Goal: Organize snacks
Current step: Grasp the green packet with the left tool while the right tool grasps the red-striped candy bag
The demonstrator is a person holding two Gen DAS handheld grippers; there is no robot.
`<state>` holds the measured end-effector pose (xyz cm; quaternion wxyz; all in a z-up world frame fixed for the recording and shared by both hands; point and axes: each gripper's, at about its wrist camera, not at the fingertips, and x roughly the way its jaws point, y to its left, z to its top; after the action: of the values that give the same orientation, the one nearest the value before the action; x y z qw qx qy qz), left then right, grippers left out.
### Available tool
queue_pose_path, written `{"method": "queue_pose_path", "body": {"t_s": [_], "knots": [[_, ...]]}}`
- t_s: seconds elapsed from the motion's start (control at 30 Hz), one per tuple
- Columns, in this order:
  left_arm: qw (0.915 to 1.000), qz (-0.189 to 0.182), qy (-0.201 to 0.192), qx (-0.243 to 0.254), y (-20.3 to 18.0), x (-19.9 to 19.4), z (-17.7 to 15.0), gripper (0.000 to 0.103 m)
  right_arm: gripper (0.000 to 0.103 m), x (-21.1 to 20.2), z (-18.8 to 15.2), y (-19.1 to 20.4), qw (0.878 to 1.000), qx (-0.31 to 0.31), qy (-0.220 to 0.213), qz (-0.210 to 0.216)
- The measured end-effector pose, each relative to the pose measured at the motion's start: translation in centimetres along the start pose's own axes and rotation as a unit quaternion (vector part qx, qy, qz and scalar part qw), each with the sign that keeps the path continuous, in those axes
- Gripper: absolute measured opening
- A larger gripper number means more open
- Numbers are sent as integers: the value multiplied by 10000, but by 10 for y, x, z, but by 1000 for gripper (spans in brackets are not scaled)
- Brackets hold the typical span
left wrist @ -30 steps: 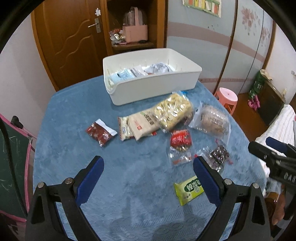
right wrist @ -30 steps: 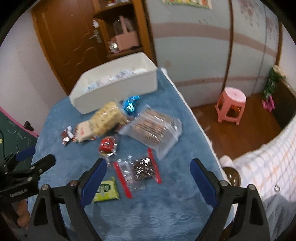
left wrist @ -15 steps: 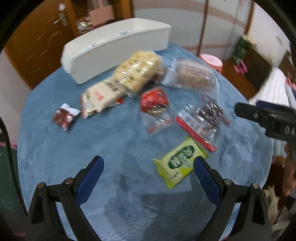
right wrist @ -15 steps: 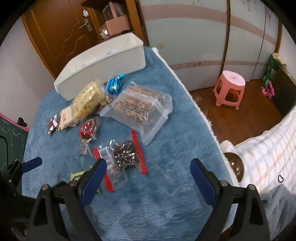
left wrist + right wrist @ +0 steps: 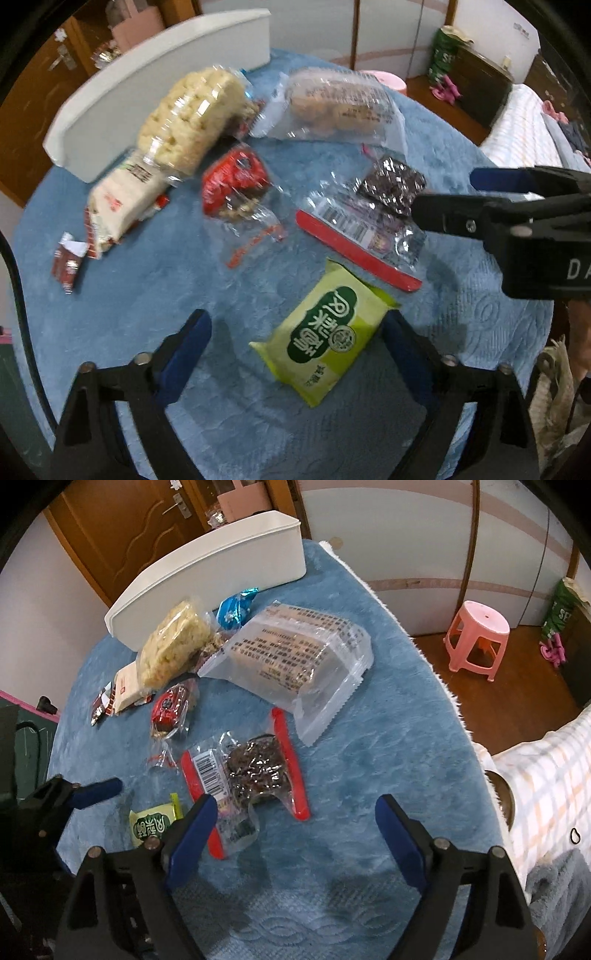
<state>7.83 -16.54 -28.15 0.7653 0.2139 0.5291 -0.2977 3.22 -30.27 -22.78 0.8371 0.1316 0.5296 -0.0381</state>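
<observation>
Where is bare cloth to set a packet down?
Bare cloth lies right of the red-edged packet, toward the table edge, and left of the green packet. It is crowded between the white bin and the green packet.

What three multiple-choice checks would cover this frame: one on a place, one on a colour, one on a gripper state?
1. The green snack pack lies
A. in the white bin
B. on the blue cloth between the left gripper's fingers
C. on the pink stool

2. The stool beside the table is
A. pink
B. black
C. yellow

3. The right gripper is
A. shut on the green pack
B. shut on the stool
C. open, holding nothing

Key: 1 B, the pack sits on the blue cloth in front of the left gripper, whose jaws have just been closing. 2 A, its seat and legs are pink. 3 C, its jaws stand apart over the cloth and have just been closing.
</observation>
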Motion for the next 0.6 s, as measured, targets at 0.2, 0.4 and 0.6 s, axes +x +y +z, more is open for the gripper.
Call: {"method": "queue_pose_path", "body": {"t_s": [0.2,0.4,0.6], "knots": [[9998,-190,-28,95,-3,0,-4,58,88,7,2,7,10000,-45,60,61],[9996,-248,-2,-118,6,-7,-3,45,87,21,6,22,9995,-243,172,58],[9985,-198,52,-505,26,-12,-13,43,85,32,5,38,9971,-673,81,-351]]}}
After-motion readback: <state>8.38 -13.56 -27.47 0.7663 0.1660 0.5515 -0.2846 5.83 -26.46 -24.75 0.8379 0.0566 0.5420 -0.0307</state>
